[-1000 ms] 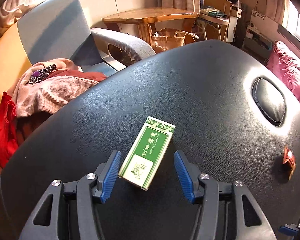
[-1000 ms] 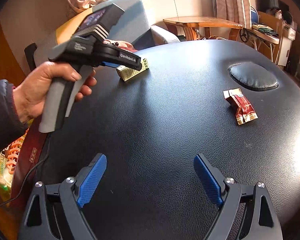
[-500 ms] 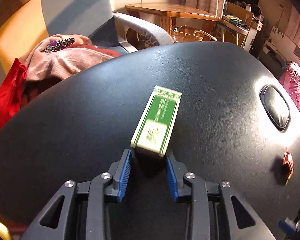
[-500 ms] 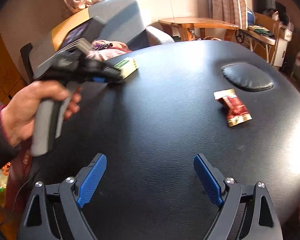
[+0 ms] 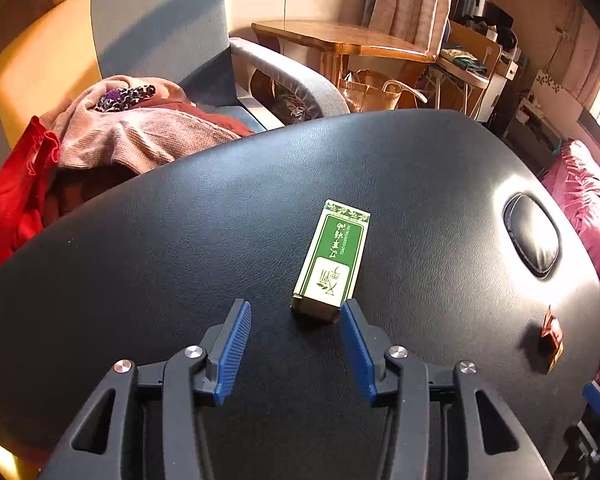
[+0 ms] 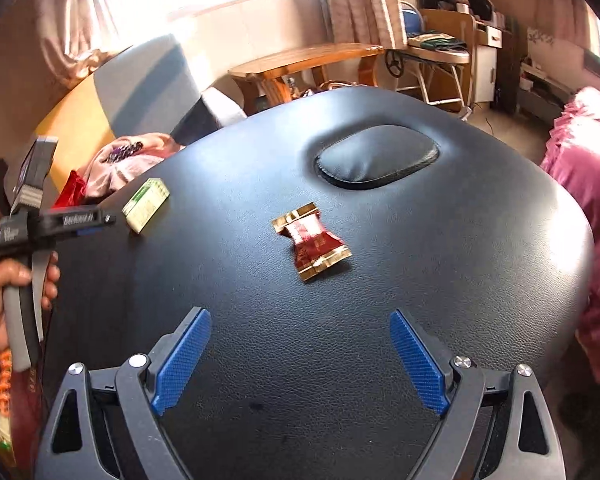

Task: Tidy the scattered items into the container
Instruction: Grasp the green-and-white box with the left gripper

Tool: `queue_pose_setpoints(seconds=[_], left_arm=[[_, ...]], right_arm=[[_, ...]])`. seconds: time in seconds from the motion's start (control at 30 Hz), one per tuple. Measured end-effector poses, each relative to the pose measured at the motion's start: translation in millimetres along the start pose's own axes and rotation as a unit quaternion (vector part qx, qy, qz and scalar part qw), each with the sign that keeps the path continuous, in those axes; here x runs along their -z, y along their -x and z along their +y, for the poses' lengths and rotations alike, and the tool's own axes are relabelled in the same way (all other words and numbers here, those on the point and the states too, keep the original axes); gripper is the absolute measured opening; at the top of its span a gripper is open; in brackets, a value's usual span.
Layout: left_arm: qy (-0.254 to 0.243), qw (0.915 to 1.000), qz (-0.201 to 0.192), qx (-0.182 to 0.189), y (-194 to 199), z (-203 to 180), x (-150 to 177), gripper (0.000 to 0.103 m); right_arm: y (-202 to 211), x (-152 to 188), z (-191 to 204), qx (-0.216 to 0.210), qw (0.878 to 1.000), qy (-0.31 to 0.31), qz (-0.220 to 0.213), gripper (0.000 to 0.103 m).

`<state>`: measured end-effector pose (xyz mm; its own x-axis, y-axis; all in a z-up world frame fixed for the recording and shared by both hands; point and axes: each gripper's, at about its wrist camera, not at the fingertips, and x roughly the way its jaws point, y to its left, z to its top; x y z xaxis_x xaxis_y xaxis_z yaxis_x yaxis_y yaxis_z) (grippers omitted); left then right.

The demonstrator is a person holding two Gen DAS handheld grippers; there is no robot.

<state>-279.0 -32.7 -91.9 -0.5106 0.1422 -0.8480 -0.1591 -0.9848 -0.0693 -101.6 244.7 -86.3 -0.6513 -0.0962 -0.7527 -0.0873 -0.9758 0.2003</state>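
Note:
A green and white box [image 5: 332,258] lies flat on the black padded table [image 5: 180,248], just ahead of my left gripper [image 5: 294,316]. The left gripper is open and holds nothing; its right finger [image 5: 356,352] is next to the box's near corner. The box also shows in the right wrist view [image 6: 146,205], with the left gripper [image 6: 100,220] beside it. A red and gold wrapper [image 6: 312,246] lies mid-table ahead of my right gripper [image 6: 300,354], which is open and empty. The wrapper also shows in the left wrist view [image 5: 551,338]. No container is in view.
An oval padded inset [image 6: 376,156] sits in the table beyond the wrapper. An armchair with piled clothes [image 5: 140,128] stands past the table's far left edge. A pink cushion [image 6: 588,184] lies to the right. A wooden table [image 5: 340,40] stands behind.
My left gripper was shut on the box half a second ago; now it has opened and the box lies on the table. The right gripper has moved closer to the wrapper.

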Motion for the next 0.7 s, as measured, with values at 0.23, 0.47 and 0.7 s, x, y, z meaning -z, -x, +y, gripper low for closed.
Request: queue_pose_setpoints(seconds=[0.23,0.47,0.7], left_arm=[[-0.038,0.9989,-0.023,0.015,-3.0,-20.0,-10.8,0.051],[-0.042,0.9989,0.009,-0.019,-33.2,-27.6,-25.9,0.051],[-0.030,0.9989,0.018,-0.030,-42.0,-25.0,-19.1,0.037]], right_arm=[[-12.7,7.2,11.8,-0.008,0.999,0.032,0.012,0.096],[-16.4,10.6,14.7,-0.022,0.999,0.035,0.015,0.096],[-19.5,12.6,16.4,-0.031,0.999,0.040,0.019,0.096]])
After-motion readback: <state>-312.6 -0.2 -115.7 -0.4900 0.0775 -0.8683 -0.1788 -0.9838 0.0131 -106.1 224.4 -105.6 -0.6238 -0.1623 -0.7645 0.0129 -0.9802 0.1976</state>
